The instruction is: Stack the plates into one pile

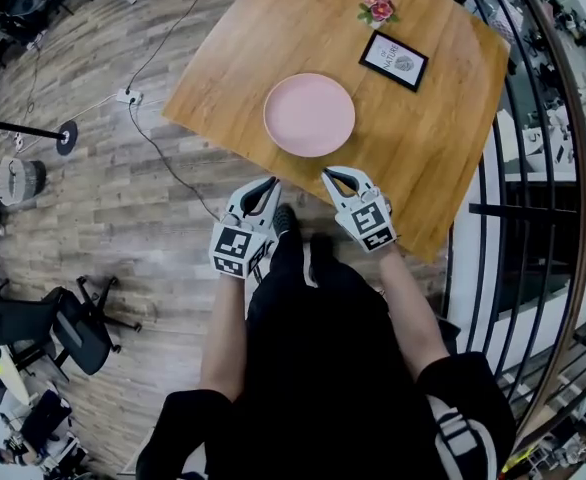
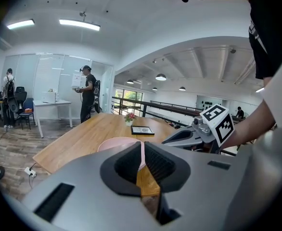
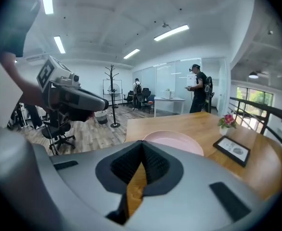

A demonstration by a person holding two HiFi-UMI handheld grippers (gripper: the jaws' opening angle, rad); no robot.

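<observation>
nearest the person, both tongs are hanging in front of the body, pointing away toward the table point(image 1: 423, 138). the left tongs point(image 1: 270, 181) are sitting closed with nothing between the pads; their own view is showing only a sliver of wood and pink through the slit. the right tongs point(image 1: 328, 173) are also sitting fully closed and empty.

the left tips are hovering about over the near edge of the table, with the floor point(image 1: 123, 228) below most of that tool, while the right tips are hanging just inside that edge, over the wood.

just beyond both, farther onto the table, the pink plate point(image 1: 309, 114) is lying flat. it is sitting almost midway between the two tips, a little toward the right one, so the right hand is looking slightly nearer to its near rim. being round, it is offering no long axis; either side of the rim is seeming equally reachable. whether this is one plate or several already nested i cannot tell, and no other plate is showing.

farther still and to the right, well apart from the plate, a picture frame point(image 1: 394, 60) is lying flat, and beyond it a small flower point(image 1: 378, 9) is standing near the far edge.
</observation>
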